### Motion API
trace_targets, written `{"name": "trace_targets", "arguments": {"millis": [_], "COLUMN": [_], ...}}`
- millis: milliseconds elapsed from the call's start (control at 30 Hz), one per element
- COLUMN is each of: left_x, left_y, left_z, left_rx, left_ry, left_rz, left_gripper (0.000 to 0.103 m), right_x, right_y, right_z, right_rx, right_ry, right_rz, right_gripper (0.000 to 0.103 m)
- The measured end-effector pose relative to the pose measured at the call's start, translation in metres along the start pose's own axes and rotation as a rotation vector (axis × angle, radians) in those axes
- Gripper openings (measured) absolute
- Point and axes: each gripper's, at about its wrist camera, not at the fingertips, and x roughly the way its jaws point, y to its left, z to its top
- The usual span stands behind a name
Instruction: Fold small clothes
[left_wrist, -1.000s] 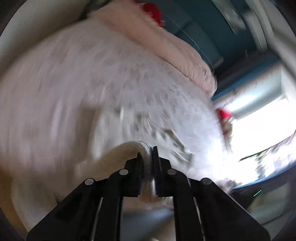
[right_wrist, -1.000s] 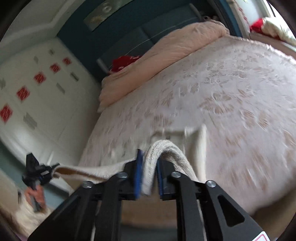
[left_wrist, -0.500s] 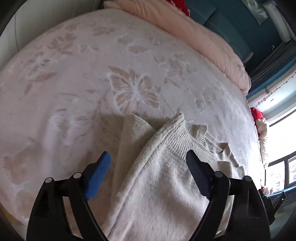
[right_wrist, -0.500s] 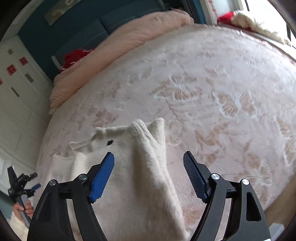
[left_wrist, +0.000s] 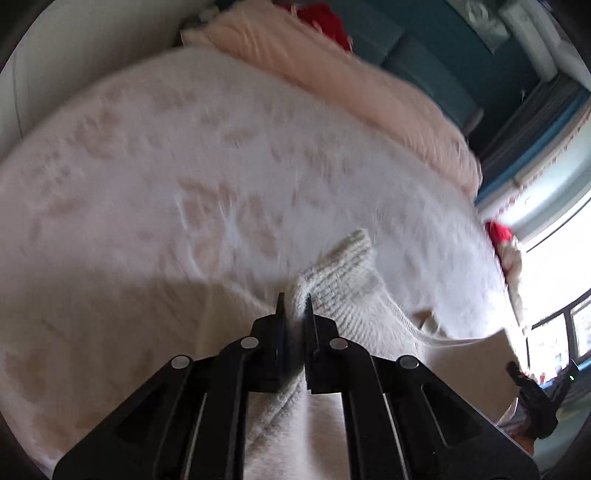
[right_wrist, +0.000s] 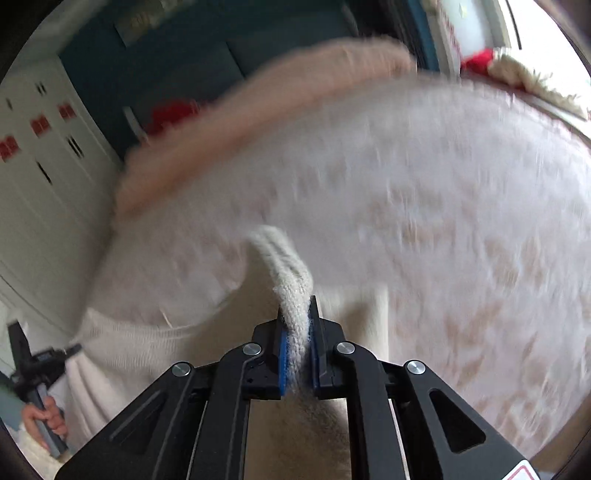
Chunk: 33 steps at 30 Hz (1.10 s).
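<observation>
A: Where is the sweater (left_wrist: 373, 354)?

B: On the bed (left_wrist: 155, 192), near its front edge, over the pale butterfly-print cover. It's cream knit, and both grippers have hold of it.

A: How is the left gripper (left_wrist: 294, 306)?

B: Jaws pressed together on a ribbed band of the knit. The ribbing sticks up past the tips and leans away to the right, toward the window side.

A: And the right gripper (right_wrist: 296, 314)?

B: Same thing — pinched tight on a ribbed edge (right_wrist: 284, 266), which rises from between the blue pads and curls up and left, toward the pink blanket (right_wrist: 266, 110) at the head of the bed.

A: Which way does the garment run?

B: Its long axis lies across the bed, from one gripper to the other. In the right view a taut fold line stretches leftward from the pinch toward the other gripper, seen small at the left edge with a hand (right_wrist: 48, 417) round its handle. In the left view the cloth spreads rightward to a loose corner by the bed's far side. Both views are blurred, so I can't tell collar from hem.
</observation>
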Motion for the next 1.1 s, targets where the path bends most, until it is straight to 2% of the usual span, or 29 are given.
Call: {"name": "trace_targets", "arguments": {"millis": [33, 100, 133, 200, 233, 267, 300, 367, 400, 433, 467, 533, 567, 633, 667, 700, 733, 767, 833, 900, 933, 1000, 1100], "left_x": [0.0, 0.018, 0.035, 0.087, 0.096, 0.091, 0.079, 0.057, 0.044, 0.029, 0.01, -0.006, -0.012, -0.006, -0.001, 0.01, 0.025, 0.029, 0.027, 0.028, 0.029, 0.031, 0.033], "left_y": [0.002, 0.006, 0.01, 0.025, 0.029, 0.027, 0.02, 0.007, 0.0, -0.007, -0.018, -0.031, -0.037, -0.04, -0.037, -0.033, -0.023, -0.019, -0.025, -0.033, -0.034, -0.032, -0.03], "left_z": [0.005, 0.009, 0.008, -0.012, -0.019, -0.025, -0.028, -0.031, -0.034, -0.038, -0.047, -0.059, -0.075, -0.1, -0.109, -0.119, -0.133, -0.136, -0.142, -0.141, -0.14, -0.137, -0.139], "left_rx": [-0.003, 0.015, 0.028, 0.002, -0.007, 0.006, 0.022, 0.052, 0.08, 0.107, 0.144, 0.181, 0.198, 0.205, 0.208, 0.21, 0.203, 0.206, 0.273, 0.309, 0.312, 0.297, 0.3], "left_ry": [-0.006, 0.0, 0.03, 0.188, 0.208, 0.146, 0.097, 0.074, 0.062, 0.04, 0.015, 0.023, 0.042, 0.096, 0.123, 0.157, 0.204, 0.196, 0.147, 0.161, 0.168, 0.173, 0.166], "left_rz": [0.015, 0.103, 0.132, 0.195, 0.208, 0.214, 0.213, 0.22, 0.22, 0.207, 0.186, 0.152, 0.121, 0.104, 0.117, 0.151, 0.193, 0.189, 0.216, 0.254, 0.262, 0.258, 0.264], "left_gripper": [0.006, 0.007, 0.007, 0.008, 0.01, 0.011, 0.017, 0.037, 0.052, 0.061, 0.064, 0.065, 0.065, 0.065, 0.065, 0.065, 0.065, 0.066, 0.066, 0.066, 0.067, 0.068, 0.068], "right_x": [0.0, 0.028, 0.055, 0.114, 0.121, 0.107, 0.097, 0.061, 0.047, 0.031, 0.018, 0.007, 0.008, 0.018, 0.022, 0.033, 0.045, 0.057, 0.054, 0.038, 0.03, 0.025, 0.045], "right_y": [-0.002, -0.015, -0.023, -0.046, -0.049, -0.045, -0.04, -0.019, -0.009, 0.004, 0.016, 0.035, 0.044, 0.062, 0.069, 0.08, 0.084, 0.081, 0.074, 0.078, 0.084, 0.102, 0.117], "right_z": [0.007, 0.011, 0.004, -0.025, -0.031, -0.03, -0.026, -0.017, -0.017, -0.019, -0.025, -0.043, -0.059, -0.091, -0.105, -0.125, -0.141, -0.151, -0.142, -0.124, -0.117, -0.112, -0.121], "right_rx": [0.005, 0.01, -0.004, 0.002, 0.008, 0.007, 0.007, -0.035, -0.063, -0.098, -0.125, -0.139, -0.138, -0.162, -0.191, -0.271, -0.364, -0.403, -0.328, -0.252, -0.222, -0.228, -0.3], "right_ry": [-0.018, 0.017, 0.084, 0.289, 0.315, 0.253, 0.224, 0.159, 0.136, 0.116, 0.113, 0.134, 0.167, 0.25, 0.275, 0.303, 0.314, 0.325, 0.319, 0.303, 0.286, 0.283, 0.317], "right_rz": [0.0, -0.058, -0.105, -0.218, -0.214, -0.208, -0.202, -0.184, -0.17, -0.144, -0.104, -0.021, 0.03, 0.081, 0.077, 0.049, -0.013, -0.046, -0.032, -0.038, 0.012, 0.081, 0.066], "right_gripper": [0.009, 0.009, 0.009, 0.009, 0.009, 0.012, 0.017, 0.03, 0.032, 0.035, 0.035, 0.035, 0.035, 0.035, 0.035, 0.034, 0.034, 0.034, 0.033, 0.037, 0.04, 0.04, 0.043]}}
